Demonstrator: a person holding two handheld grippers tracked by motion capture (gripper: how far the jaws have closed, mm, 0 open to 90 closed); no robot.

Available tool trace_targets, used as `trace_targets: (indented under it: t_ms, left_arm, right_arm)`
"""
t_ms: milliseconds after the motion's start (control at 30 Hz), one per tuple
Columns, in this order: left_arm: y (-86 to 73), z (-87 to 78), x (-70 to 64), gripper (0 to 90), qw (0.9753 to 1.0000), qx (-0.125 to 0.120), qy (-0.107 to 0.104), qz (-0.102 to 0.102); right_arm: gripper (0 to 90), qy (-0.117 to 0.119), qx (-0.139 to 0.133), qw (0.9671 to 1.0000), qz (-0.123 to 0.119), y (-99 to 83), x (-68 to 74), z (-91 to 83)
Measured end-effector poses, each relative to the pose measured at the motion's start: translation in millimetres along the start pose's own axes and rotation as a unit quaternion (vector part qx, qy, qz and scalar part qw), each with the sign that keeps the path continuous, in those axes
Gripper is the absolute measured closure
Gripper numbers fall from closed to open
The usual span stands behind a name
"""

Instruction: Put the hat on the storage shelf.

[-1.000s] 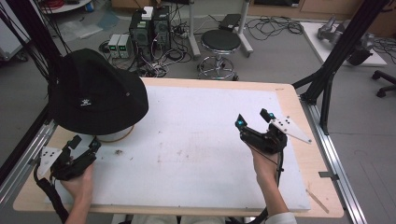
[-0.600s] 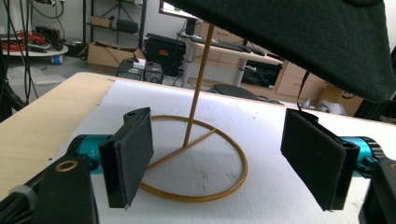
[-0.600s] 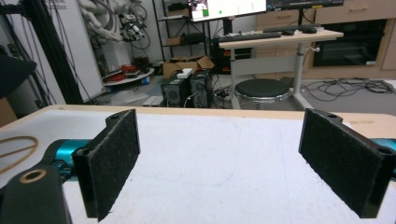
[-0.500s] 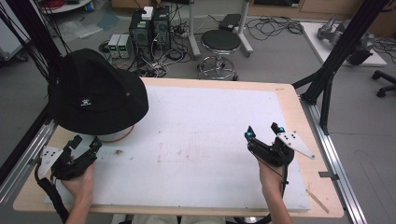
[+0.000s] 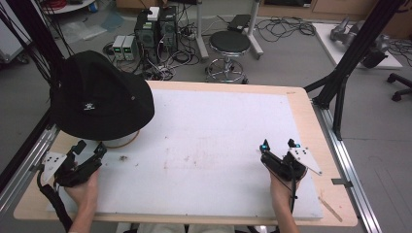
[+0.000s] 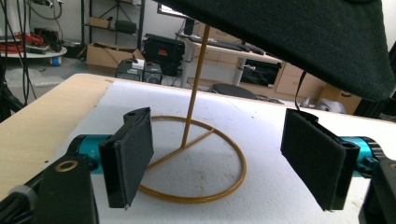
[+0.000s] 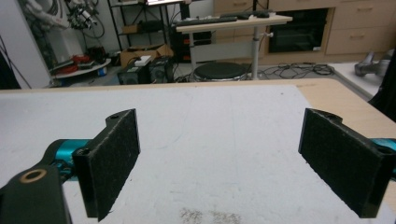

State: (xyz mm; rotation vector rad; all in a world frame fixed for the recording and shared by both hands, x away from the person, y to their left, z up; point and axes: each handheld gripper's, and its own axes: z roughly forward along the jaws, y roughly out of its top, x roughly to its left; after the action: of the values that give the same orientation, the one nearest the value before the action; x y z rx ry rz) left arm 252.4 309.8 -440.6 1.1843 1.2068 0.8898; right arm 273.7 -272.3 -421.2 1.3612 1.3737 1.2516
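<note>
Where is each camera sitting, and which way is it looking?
High view: sits above the near side of the table, looking forward and down at the white mat, black hat, both hands and grippers.
Left gripper view: rides the left gripper, facing the gold stand under the hat; its fingers show.
Right gripper view: rides the right gripper, facing across the mat.
High and left gripper views share hat and stand.

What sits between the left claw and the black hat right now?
Nothing blocks it. In the left gripper view the left claw frames the gold wire stand on the white mat, with the black hat overhead.
</note>
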Motion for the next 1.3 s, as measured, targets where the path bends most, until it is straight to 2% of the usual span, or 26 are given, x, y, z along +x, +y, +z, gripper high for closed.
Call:
trace_targets:
  t_ms: [300, 333, 667, 900, 1067, 1300]
  left_arm:
    - [-0.1, 0.4, -0.3, 25.5, 1.0000, 0.002, -0.002, 0.001]
    - [-0.2, 0.5, -0.1, 25.5, 1.0000, 0.003, -0.002, 0.000]
    - [-0.1, 0.0, 0.4, 25.5, 1.0000, 0.002, -0.001, -0.003]
    - [0.6, -2.5, 2.3, 25.5, 1.0000, 0.000, 0.004, -0.005]
    - [0.4, -1.9, 2.7, 25.7, 1.0000, 0.001, 0.004, -0.004]
    - [0.3, -0.6, 2.6, 25.7, 1.0000, 0.002, 0.001, -0.004]
  right_arm:
    - [11.6, -0.006, 0.000, 0.9998, 0.020, -4.2, -6.3, -2.3]
    - [11.6, -0.007, -0.003, 0.9998, 0.016, -4.0, -7.3, -2.7]
    - [11.7, -0.010, 0.001, 0.9995, 0.031, -6.4, -11.0, -5.2]
    - [11.7, -0.010, 0.005, 0.9993, 0.035, -7.4, -13.5, -4.3]
    - [11.8, -0.010, 0.005, 0.9996, 0.026, -8.6, -12.7, -5.8]
    - [12.0, -0.012, 0.012, 0.9995, 0.026, -10.1, -12.9, -5.5]
